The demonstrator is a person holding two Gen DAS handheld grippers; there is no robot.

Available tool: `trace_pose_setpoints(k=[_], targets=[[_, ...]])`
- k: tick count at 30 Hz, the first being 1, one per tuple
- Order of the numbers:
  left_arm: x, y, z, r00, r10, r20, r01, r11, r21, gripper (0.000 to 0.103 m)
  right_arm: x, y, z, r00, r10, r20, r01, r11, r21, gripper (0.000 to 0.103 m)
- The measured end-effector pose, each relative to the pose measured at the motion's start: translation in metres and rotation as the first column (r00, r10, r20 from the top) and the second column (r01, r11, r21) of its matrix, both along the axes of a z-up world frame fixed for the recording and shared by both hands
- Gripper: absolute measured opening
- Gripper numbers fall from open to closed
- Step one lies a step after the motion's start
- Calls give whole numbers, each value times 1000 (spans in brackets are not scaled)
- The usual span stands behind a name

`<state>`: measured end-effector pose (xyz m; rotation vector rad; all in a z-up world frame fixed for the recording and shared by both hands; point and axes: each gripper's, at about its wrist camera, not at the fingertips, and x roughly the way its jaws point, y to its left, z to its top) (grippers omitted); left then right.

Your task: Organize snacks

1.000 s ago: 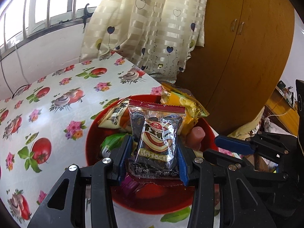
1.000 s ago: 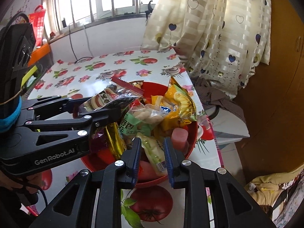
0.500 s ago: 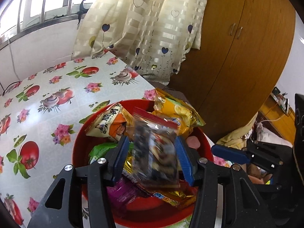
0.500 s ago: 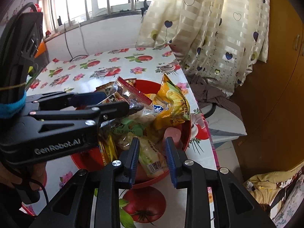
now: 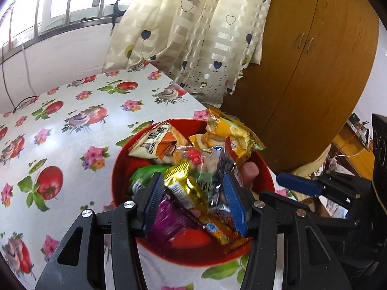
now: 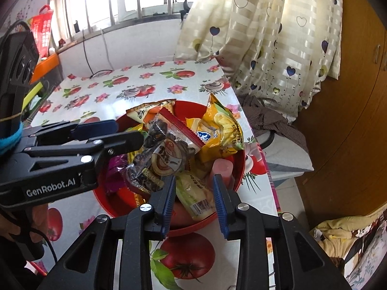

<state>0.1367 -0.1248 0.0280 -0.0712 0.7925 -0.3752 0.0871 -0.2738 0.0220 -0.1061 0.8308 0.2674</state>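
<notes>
On the counter (image 6: pixel 135 89) the red bowl (image 6: pixel 239 166) brims with snacks. The left gripper (image 5: pixel 191 201) hovers spread just above it, the seed packet (image 6: pixel 167 154) lying loose on top — long axis toward the right gripper (image 6: pixel 193 203), also spread, nearer the bowl's front.

the left gripper (image 5: pixel 193 200) is matte black plastic with triangular cut-outs, round silver screws (image 5: pixel 87 213) at its joints and ribbed blue pads (image 5: pixel 152 203) lining its fingers. in the right wrist view its side carries white "genrobot.ai" lettering (image 6: pixel 50 186), with a blue band (image 6: pixel 11 137) behind it. the right gripper (image 6: pixel 193 203) has the same black frame, silver screws and blue pads (image 6: pixel 220 201).
</notes>
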Motion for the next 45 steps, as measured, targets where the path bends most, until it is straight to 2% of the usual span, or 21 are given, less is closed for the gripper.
trace_pose_setpoints(k=[9,16,27,45], targets=[[-23,17,2,999,33,7,-33,999,10,52,-12,16,0,1000,16,4,-16,1000,8,41],[-40,28,-2,998,63,10,-64,998,30,52,-24,33,1,999,42,8,-43,999,9,46],[-61,38,-9,996,89,1,-89,995,55,52,-40,50,3,998,53,16,-53,999,3,46],[-83,44,-17,995,101,-3,-101,994,49,52,-57,56,-3,999,49,13,-49,999,-14,46]])
